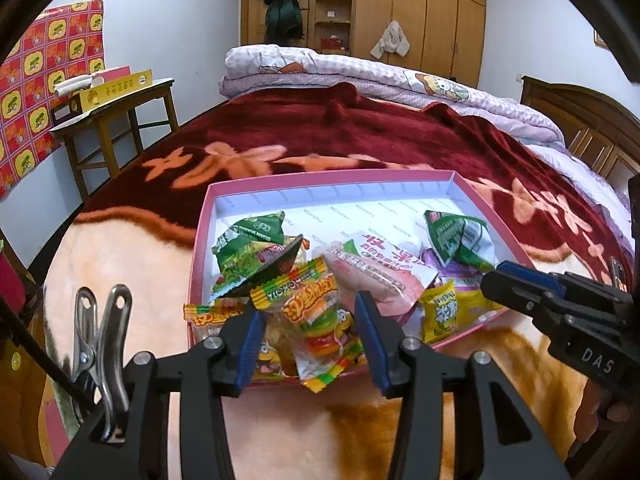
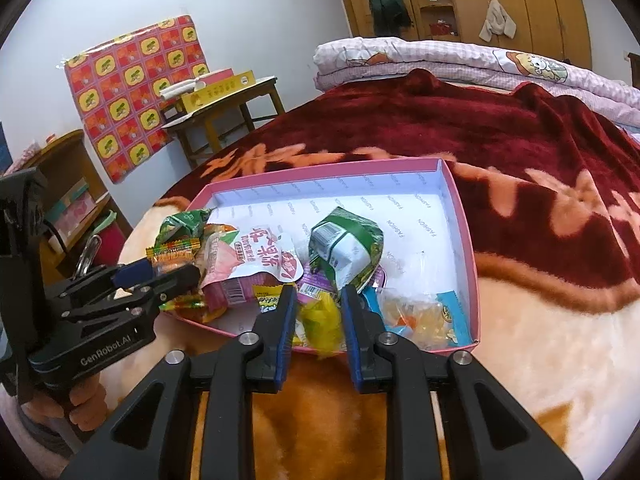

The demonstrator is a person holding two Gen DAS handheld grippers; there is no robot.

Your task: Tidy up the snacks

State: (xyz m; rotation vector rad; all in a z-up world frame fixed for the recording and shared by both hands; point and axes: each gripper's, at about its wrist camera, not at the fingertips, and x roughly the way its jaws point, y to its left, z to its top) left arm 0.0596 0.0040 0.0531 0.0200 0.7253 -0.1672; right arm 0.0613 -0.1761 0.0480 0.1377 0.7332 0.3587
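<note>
Glossy plastic snack wrappers (image 1: 320, 320) lie in a matt cardboard box (image 1: 198, 248) on a plush fleece blanket (image 1: 360, 136).

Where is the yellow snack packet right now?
The yellow snack packet lies in the pink box, at its near edge, between the right gripper's open fingers.

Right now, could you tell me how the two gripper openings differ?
The left gripper has its jaws spread wide, framing a burger gummy packet at the near edge of the pink box. The right gripper has its jaws closer together, with a yellow packet between them; whether they press on it is unclear. Both have blue pads and point at the box on the blanket.
</note>
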